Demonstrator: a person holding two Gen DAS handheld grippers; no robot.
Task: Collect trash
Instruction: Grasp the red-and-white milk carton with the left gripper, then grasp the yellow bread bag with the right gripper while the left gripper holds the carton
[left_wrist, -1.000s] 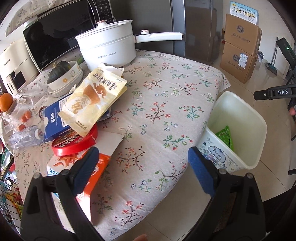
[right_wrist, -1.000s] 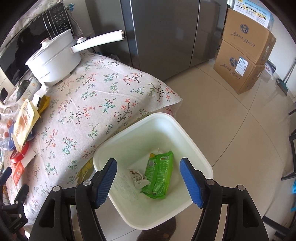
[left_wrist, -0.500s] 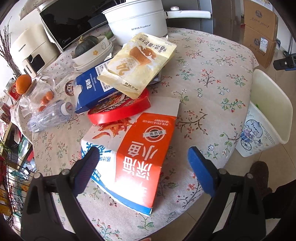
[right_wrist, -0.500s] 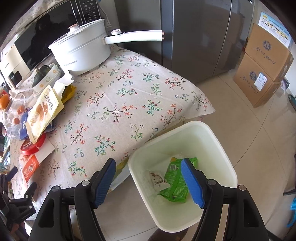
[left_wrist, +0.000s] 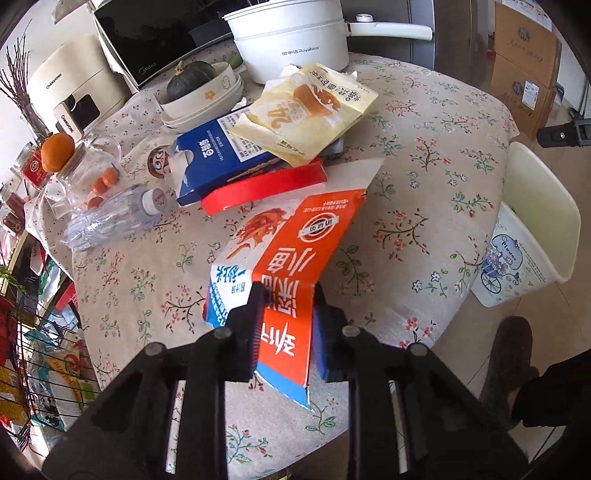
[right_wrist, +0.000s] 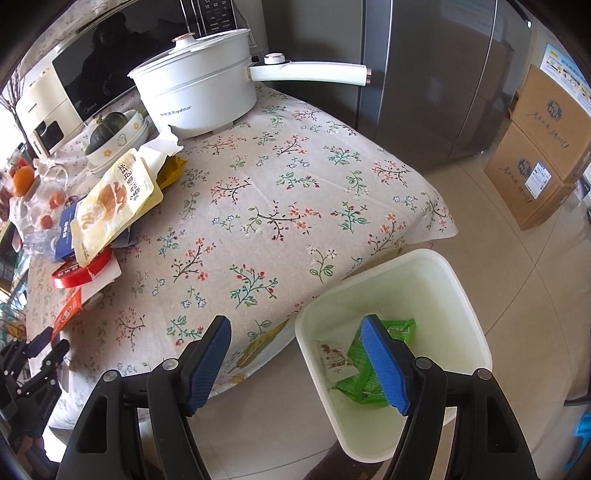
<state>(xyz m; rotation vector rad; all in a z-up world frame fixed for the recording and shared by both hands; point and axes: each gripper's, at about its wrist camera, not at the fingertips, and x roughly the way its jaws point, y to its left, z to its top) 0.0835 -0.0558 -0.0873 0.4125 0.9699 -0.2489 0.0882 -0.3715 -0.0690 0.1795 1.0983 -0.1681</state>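
Left claw (left_wrist: 286, 325) pinched in on the near end of the orange-and-blue carton (left_wrist: 295, 254), fingers pressing both sides; carton's far end lies toward the trash pile on the floral-cloth bench (left_wrist: 413, 206). Right claw (right_wrist: 299, 354) wide open, holding nothing, poised over the bench edge and the rim of the white bin (right_wrist: 461, 295).

Bin stands on the floor just beside the bench, right side. Inside it: green wrapper (right_wrist: 364, 365) and a small white sachet (right_wrist: 334, 360), touching.

Pile beyond the carton: red lid (left_wrist: 266, 188) touching the carton's white flap, blue box (left_wrist: 218, 162) behind it, yellow snack bag (left_wrist: 314, 110) lying across both. Crushed clear bottle (left_wrist: 110, 218) on its side left of the pile.

Back of bench: white electric pot (left_wrist: 291, 40) with long handle, stacked bowls holding a dark green squash (left_wrist: 192, 79), microwave (left_wrist: 155, 33) behind. Orange (left_wrist: 57, 151) sits atop a glass jar at far left.
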